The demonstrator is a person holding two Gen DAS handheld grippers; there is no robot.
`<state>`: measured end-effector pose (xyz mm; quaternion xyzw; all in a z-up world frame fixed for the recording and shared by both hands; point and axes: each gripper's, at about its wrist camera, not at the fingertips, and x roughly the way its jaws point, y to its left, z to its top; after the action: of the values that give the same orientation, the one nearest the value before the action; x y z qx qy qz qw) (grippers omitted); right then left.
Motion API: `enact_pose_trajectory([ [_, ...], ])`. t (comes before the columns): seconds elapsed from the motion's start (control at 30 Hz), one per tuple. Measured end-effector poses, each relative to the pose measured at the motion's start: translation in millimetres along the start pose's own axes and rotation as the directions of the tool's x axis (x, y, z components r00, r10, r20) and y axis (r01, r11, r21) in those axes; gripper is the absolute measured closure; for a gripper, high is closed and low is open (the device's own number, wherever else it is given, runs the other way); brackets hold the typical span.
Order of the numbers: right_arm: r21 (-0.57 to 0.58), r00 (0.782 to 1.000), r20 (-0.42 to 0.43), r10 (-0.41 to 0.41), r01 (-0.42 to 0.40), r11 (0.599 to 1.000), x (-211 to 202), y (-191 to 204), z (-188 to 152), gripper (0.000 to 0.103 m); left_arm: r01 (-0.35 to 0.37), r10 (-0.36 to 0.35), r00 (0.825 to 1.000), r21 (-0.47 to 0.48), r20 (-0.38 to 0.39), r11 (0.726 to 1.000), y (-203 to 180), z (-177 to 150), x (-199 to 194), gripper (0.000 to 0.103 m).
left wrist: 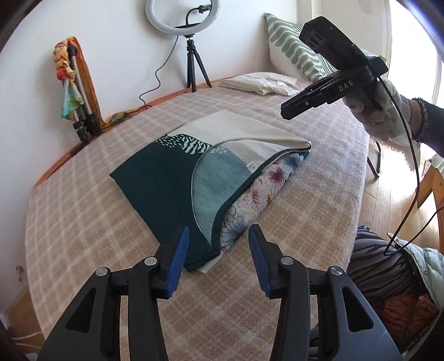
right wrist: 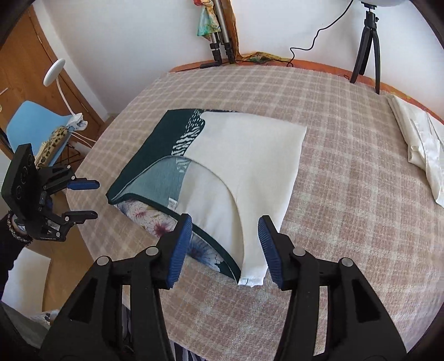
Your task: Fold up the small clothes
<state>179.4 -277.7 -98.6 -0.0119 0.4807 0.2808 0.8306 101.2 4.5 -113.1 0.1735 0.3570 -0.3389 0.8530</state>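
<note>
The folded garment (left wrist: 194,177), dark green, cream and floral, lies mid-bed on the checked blanket (left wrist: 305,208). Left gripper (left wrist: 219,250) and right gripper (right wrist: 224,244) hover above its near edge, jaws apart, empty.

Ring light (left wrist: 183,16) on tripod, patterned pillow (left wrist: 294,50), blue chair (right wrist: 33,125)
</note>
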Motion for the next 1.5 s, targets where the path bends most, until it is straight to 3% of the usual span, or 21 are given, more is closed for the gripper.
enact_pose_trajectory([
  [0.1, -0.004, 0.999, 0.053, 0.009, -0.008, 1.000, 14.1, 8.7, 35.6, 0.069, -0.076, 0.078, 0.996, -0.045, 0.041, 0.996, 14.6, 32.0, 14.1, 0.060],
  [0.17, -0.003, 0.997, 0.076, -0.002, 0.002, 1.000, 31.1, 14.0, 56.2, 0.070, -0.135, 0.139, 0.990, -0.073, 0.040, 0.988, 20.0, 51.6, 32.1, 0.060],
  [0.27, -0.012, 0.997, 0.078, -0.030, 0.031, 0.999, 61.8, 18.7, 77.8, 0.070, -0.161, 0.163, 0.987, -0.127, 0.010, 0.979, 26.9, 72.2, 62.0, 0.060],
  [0.4, 0.015, 0.999, 0.038, -0.028, 0.027, 1.000, 97.8, 14.3, 88.0, 0.070, -0.136, 0.129, 0.991, -0.182, -0.046, 0.974, 34.8, 75.6, 95.1, 0.060],
  [0.57, -0.065, 0.998, -0.017, -0.059, 0.058, 0.996, 121.9, 23.2, 76.6, 0.070, -0.108, 0.082, 0.987, -0.190, -0.138, 0.976, 32.7, 47.3, 123.0, 0.059],
  [0.77, -0.108, 0.995, -0.039, -0.093, 0.088, 0.990, 117.3, 22.7, 71.3, 0.070, -0.084, 0.056, 0.992, -0.263, -0.109, 0.961, 41.8, 38.0, 110.3, 0.060],
  [0.87, -0.041, 0.999, -0.019, -0.037, 0.036, 0.999, 88.5, 8.3, 68.1, 0.067, -0.058, 0.036, 0.997, -0.336, -0.071, 0.940, 58.7, 35.1, 89.0, 0.056],
  [0.9, -0.005, 1.000, -0.006, -0.021, 0.021, 1.000, 77.5, 1.0, 64.5, 0.064, -0.050, 0.032, 0.998, -0.368, -0.056, 0.929, 66.9, 33.9, 82.3, 0.050],
  [1.07, 0.229, 0.997, 0.041, 0.068, -0.075, 0.970, 30.0, -49.1, 29.0, 0.059, 0.062, -0.085, 0.996, -0.544, -0.018, 0.837, 113.3, 25.0, 70.7, 0.044],
  [1.27, 0.489, 0.980, 0.068, 0.185, -0.194, 0.850, 8.3, -96.8, -35.1, 0.059, 0.151, -0.186, 0.982, -0.690, 0.024, 0.708, 145.7, 14.5, 86.1, 0.043],
  [1.4, 0.552, 0.969, 0.073, 0.236, -0.236, 0.799, 13.4, -104.2, -67.7, 0.059, 0.204, -0.227, 0.970, -0.782, 0.082, 0.589, 162.5, 4.6, 96.9, 0.043],
  [1.5, 0.573, 0.960, 0.086, 0.266, -0.266, 0.775, 17.6, -101.9, -82.8, 0.059, 0.216, -0.235, 0.967, -0.808, 0.099, 0.548, 169.2, 1.2, 103.7, 0.043],
])
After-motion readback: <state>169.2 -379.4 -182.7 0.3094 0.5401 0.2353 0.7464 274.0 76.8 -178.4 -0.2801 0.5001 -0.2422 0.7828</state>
